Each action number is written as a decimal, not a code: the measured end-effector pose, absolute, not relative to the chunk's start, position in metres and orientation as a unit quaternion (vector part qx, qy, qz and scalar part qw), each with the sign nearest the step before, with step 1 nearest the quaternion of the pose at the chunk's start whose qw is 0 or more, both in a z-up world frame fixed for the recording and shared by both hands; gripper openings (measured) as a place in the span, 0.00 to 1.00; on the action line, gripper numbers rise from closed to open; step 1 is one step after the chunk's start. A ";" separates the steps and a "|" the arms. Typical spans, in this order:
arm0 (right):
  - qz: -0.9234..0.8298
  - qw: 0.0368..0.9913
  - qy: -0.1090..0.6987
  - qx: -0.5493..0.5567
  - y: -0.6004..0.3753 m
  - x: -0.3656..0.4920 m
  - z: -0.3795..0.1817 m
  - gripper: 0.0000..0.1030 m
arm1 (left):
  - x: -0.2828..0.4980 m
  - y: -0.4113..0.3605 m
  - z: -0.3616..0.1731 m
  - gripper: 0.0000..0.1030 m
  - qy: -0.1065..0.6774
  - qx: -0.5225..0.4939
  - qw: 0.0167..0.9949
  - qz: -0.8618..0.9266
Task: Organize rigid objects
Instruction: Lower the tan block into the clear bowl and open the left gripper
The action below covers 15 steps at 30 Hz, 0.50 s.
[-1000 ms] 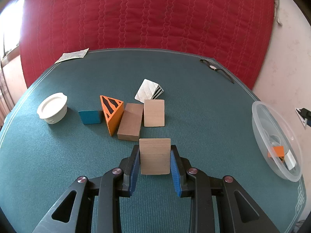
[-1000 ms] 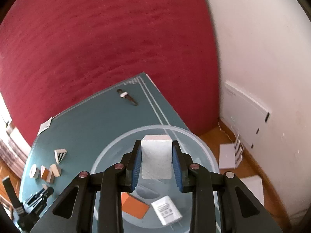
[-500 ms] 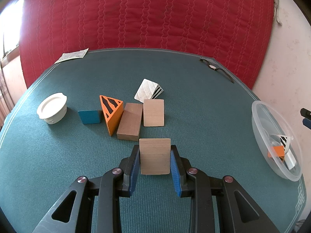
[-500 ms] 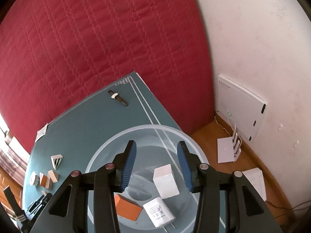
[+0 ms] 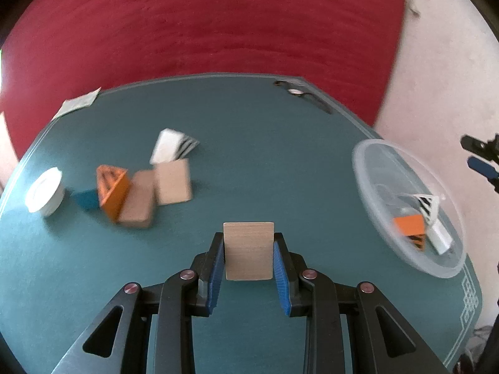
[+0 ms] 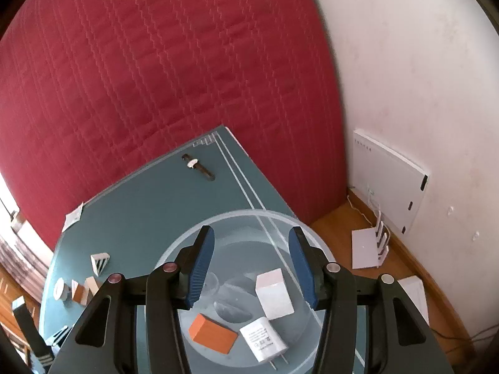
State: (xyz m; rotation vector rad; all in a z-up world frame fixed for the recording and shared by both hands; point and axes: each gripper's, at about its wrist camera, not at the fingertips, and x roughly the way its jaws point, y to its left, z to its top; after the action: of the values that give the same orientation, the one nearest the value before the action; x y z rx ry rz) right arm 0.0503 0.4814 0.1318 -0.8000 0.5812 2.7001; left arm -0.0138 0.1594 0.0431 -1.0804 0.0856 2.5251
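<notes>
Wooden and pale, a flat block (image 5: 248, 251) sits clamped between the blue pads of the left hand-held gripper (image 5: 248, 260), raised above the green surface (image 5: 265, 168); more blocks (image 5: 146, 193) lie in a cluster far to its left. The right hand-held gripper (image 6: 251, 268) hangs over the clear bowl (image 6: 218, 221), its jaws opening with nothing between them; below lie a white block (image 6: 274, 293), an orange block (image 6: 213, 333) and a white plug adapter (image 6: 263, 339).

teal tablecloth (image 5: 265, 162), orange block (image 6: 213, 333), red quilt (image 6: 156, 78)
</notes>
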 end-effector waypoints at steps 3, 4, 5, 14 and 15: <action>0.932 0.133 0.205 -0.268 0.485 0.053 0.137 0.50 | -0.009 0.180 0.052 0.30 0.049 -0.377 0.212 0.900; 0.932 0.135 0.206 -0.267 0.486 0.054 0.139 0.50 | -0.007 0.189 0.056 0.30 0.057 -0.372 0.221 0.900; 0.932 0.137 0.208 -0.264 0.488 0.055 0.140 0.50 | -0.006 0.193 0.058 0.30 0.062 -0.369 0.226 0.900; 0.931 0.147 0.222 -0.250 0.498 0.063 0.151 0.50 | 0.004 0.239 0.072 0.30 0.097 -0.354 0.274 0.889; 0.931 0.148 0.222 -0.249 0.498 0.063 0.151 0.50 | 0.004 0.242 0.072 0.30 0.096 -0.356 0.278 0.887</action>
State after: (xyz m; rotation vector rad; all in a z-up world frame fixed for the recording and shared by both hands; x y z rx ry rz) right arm 0.0634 0.4984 0.1514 -0.7166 0.6373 2.6780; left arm 0.0035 0.2416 0.0719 -0.9563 0.2579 2.3793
